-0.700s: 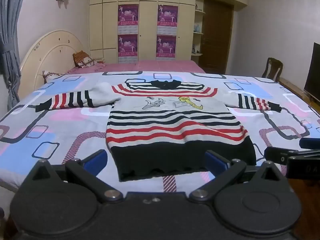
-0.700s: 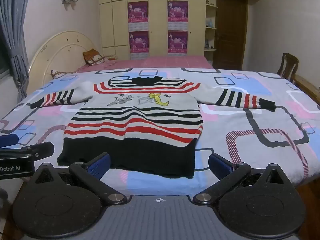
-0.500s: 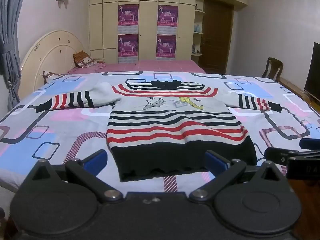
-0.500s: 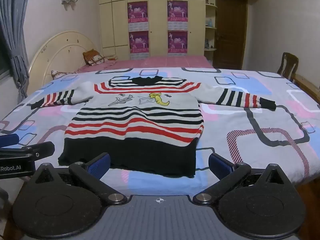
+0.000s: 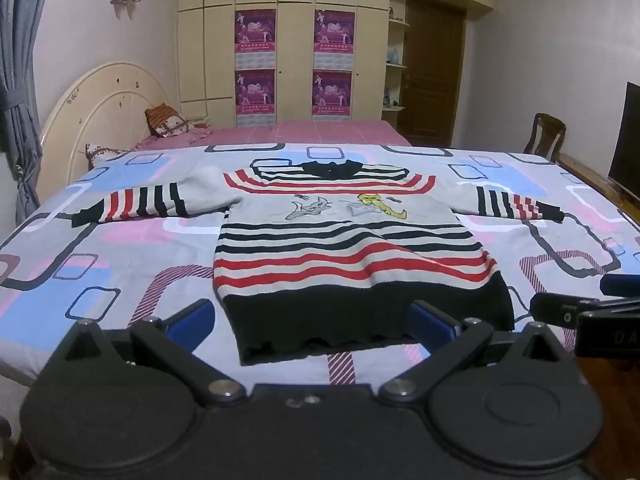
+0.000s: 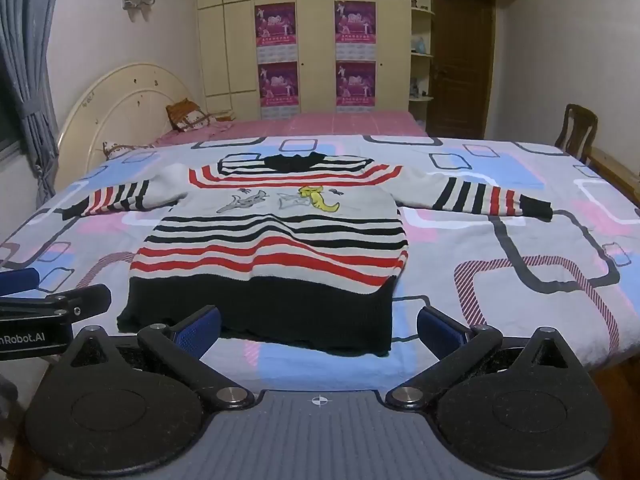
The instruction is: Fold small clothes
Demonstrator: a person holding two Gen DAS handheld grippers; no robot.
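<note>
Bedroom: bed (image 5: 120, 248) with patterned quilt, wardrobe (image 5: 288, 40) behind. Striped sweater (image 5: 344, 248) lies flat, face up on the quilt, sleeves out to both sides, black hem nearest the cameras. Left gripper (image 5: 312, 320) and right gripper (image 6: 320, 326) hang just short of the hem, jaws spread wide, nothing between them.

Bed (image 5: 132, 264) (patterned cover): sweater (image 5: 344, 248) flat.
</note>
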